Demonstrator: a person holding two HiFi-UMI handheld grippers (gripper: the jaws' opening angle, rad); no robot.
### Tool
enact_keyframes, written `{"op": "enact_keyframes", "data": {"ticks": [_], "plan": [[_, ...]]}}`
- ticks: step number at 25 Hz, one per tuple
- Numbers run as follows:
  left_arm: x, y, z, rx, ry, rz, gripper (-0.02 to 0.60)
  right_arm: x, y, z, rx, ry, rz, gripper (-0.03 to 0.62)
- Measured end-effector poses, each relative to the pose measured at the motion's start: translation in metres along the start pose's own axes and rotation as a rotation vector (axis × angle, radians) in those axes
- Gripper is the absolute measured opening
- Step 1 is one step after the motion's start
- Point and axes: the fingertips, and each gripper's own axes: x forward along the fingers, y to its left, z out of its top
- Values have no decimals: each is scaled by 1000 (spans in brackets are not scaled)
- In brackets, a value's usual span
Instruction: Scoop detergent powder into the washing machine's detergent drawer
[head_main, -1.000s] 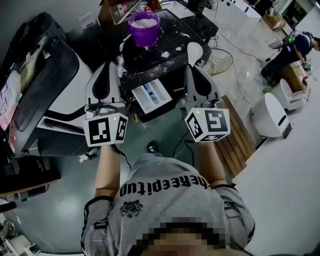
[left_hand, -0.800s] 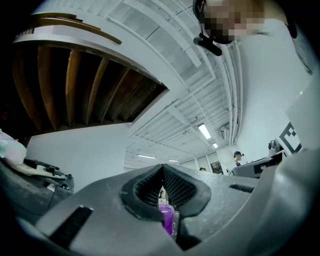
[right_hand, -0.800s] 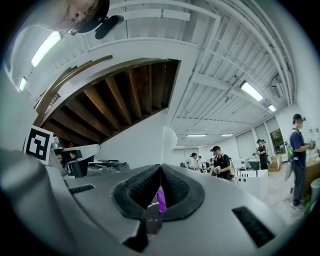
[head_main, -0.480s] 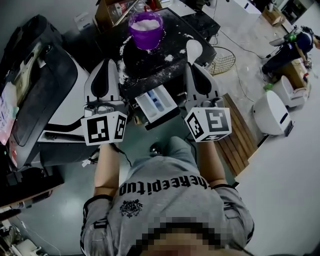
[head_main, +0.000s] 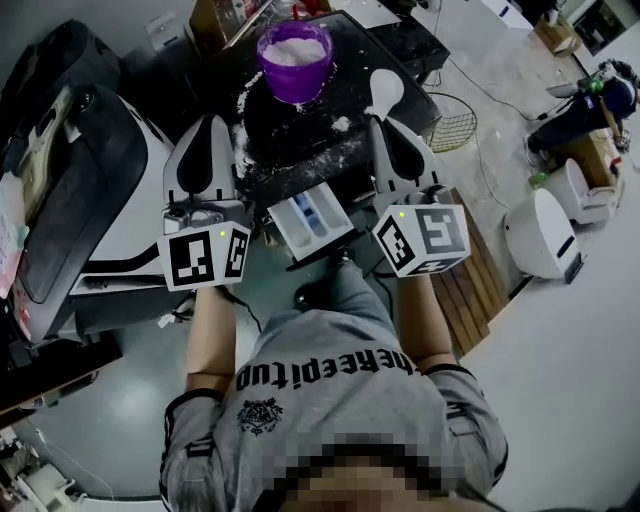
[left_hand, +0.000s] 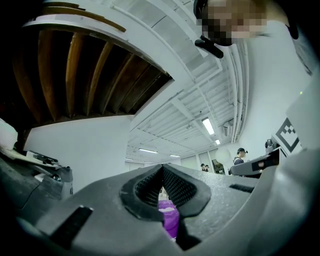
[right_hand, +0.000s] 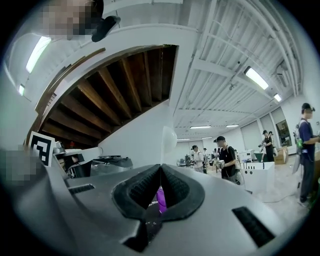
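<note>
Left claw (left_hand: 161, 167): the pads are pressed together at the tips and nothing is pinched. In the head view it is held at 10 o'clock of the detergent drawer (head_main: 308, 222), over the near left edge of the washing machine top (head_main: 300, 140).
Right claw (right_hand: 160, 167): it is closed on the handle of a white scoop (right_hand: 168, 139), whose bowl stands up past the tips. In the head view it is held at 2 o'clock of the drawer.
Scoop contents: these cannot be told from any view.
Detergent drawer: it is pulled out at the machine's front, between the two claws, with a white tray and blue insert exposed.
Purple bucket (head_main: 293, 62): it is set upright on the machine top at 12 o'clock of the drawer, well apart from it, and is filled with white powder. A sliver of it is seen through the gap below each claw's pads.
Spilled powder (head_main: 340, 124): it is scattered in patches over the dark machine top, near the bucket and along the front edge.
Wire basket (head_main: 442, 125): it is on the floor at 3 o'clock of the machine.
</note>
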Motion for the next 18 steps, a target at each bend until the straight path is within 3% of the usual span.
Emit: {"op": "enact_keyframes", "data": {"ticks": [10, 18], "plan": [[43, 18, -12, 26, 21, 112, 3, 87, -31, -9, 58, 135, 176, 5], [50, 32, -28, 53, 52, 226, 3, 145, -45, -38, 12, 322, 329, 5]]}}
